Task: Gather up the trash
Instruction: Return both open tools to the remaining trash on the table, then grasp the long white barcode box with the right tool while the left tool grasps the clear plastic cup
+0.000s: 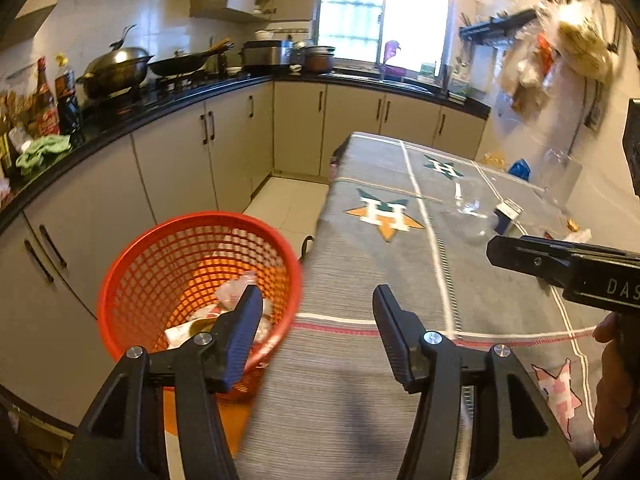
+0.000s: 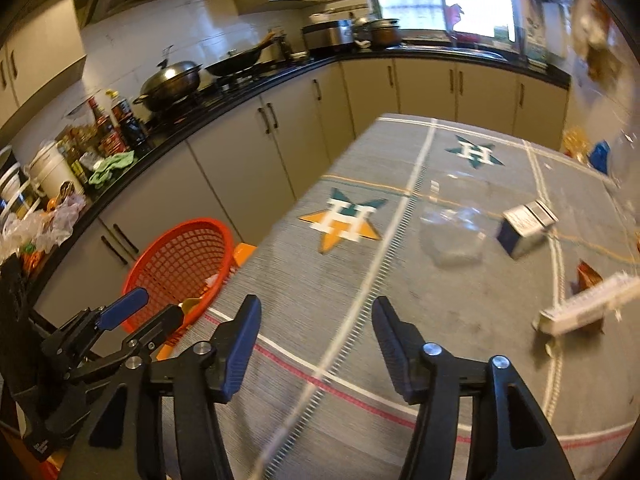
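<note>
A red mesh basket (image 1: 132, 280) stands left of the table and holds several wrappers (image 1: 236, 292); it also shows in the right wrist view (image 2: 176, 256). My left gripper (image 1: 316, 300) is open and empty, over the table's left edge beside the basket. My right gripper (image 2: 316, 312) is open and empty above the grey cloth. On the table lie a clear crumpled plastic container (image 2: 454, 234), a small blue and white box (image 2: 524, 226), a long white box (image 2: 588, 308) and an orange wrapper (image 2: 588, 274).
The table has a grey cloth (image 2: 360, 272) with star logos. A black counter (image 1: 160, 100) with woks, bottles and a green rag runs along the left and back, cabinets below. Bags hang on the right wall (image 1: 560, 52). A blue bag (image 1: 520, 169) sits at the table's far corner.
</note>
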`<action>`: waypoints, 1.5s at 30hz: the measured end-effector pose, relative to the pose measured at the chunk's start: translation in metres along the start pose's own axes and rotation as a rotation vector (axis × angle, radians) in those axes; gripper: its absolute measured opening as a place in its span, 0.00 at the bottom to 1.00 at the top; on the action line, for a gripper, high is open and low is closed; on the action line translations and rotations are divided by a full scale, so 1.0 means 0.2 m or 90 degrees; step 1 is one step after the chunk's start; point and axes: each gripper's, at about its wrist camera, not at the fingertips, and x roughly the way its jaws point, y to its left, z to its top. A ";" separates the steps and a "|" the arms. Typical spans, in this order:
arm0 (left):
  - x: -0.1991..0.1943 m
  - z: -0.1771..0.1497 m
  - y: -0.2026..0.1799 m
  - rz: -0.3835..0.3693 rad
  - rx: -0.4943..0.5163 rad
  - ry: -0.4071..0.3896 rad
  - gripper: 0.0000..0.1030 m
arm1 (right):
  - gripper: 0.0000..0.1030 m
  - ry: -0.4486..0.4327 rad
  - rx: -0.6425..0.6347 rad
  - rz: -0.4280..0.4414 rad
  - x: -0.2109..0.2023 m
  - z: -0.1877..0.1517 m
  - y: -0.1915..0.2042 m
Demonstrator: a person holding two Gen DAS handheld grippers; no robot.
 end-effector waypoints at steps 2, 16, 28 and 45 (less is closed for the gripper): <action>0.00 0.00 -0.07 -0.007 0.011 0.003 0.55 | 0.61 -0.002 0.019 -0.007 -0.04 -0.02 -0.07; 0.01 -0.03 -0.49 -0.028 0.105 0.015 0.57 | 0.61 -0.035 0.125 -0.030 -0.27 -0.17 -0.51; 0.06 -0.09 -0.78 -0.063 0.164 0.035 0.58 | 0.61 -0.055 0.239 -0.062 -0.43 -0.27 -0.90; 0.11 -0.08 -0.72 -0.081 0.148 0.043 0.59 | 0.60 -0.008 0.425 -0.025 -0.19 -0.07 -1.16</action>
